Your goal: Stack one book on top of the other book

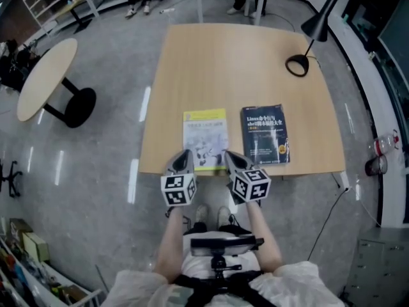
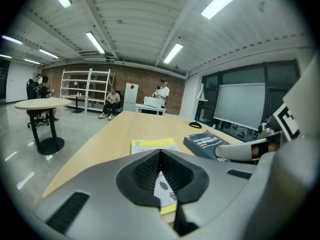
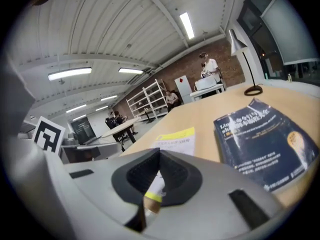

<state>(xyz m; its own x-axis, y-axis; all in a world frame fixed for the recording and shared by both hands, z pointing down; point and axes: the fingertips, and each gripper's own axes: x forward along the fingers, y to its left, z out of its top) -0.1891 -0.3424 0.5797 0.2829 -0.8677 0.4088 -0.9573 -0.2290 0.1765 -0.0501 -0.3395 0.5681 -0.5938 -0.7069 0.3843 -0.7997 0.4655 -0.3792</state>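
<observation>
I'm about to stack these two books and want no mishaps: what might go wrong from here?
The left gripper and right gripper have shut jaws; reaching the yellow-and-white book like that may only shove it. It lies flat at the near edge of the light wooden table, so a nudge could slide it off or into the dark blue book beside it.

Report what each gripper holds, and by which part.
Nothing. The left gripper and right gripper have jaws shut and empty, by the near edge of the yellow book; the blue book lies apart.
</observation>
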